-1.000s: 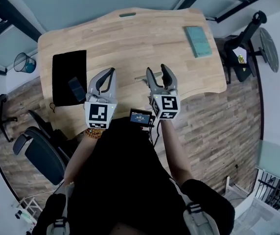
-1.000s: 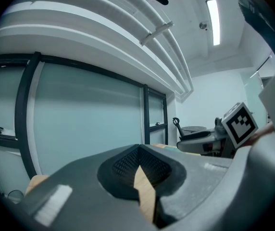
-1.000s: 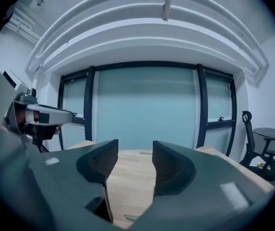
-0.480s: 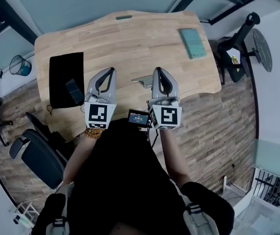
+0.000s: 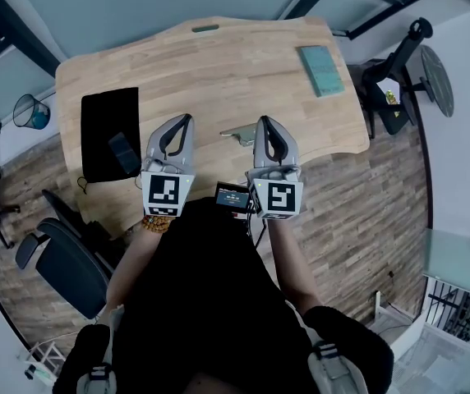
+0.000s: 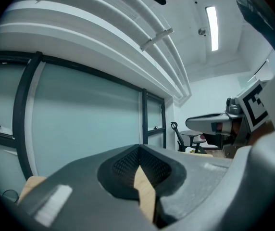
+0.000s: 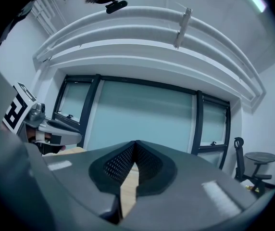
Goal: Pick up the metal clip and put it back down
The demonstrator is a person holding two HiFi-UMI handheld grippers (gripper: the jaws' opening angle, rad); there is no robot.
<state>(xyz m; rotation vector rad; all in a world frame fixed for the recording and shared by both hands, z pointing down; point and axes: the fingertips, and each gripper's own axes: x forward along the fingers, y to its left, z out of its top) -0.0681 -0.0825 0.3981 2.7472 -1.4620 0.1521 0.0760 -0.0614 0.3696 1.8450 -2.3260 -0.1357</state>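
Head view: right gripper point(image 5: 266, 121) partly covers the metal clip point(image 5: 236, 133).

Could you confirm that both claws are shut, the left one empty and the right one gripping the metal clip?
Not quite: the right claw is shut on nothing; the right gripper view shows its jaws met and empty. In the head view the metal clip lies on the table between the two claws. The left claw is shut and empty.
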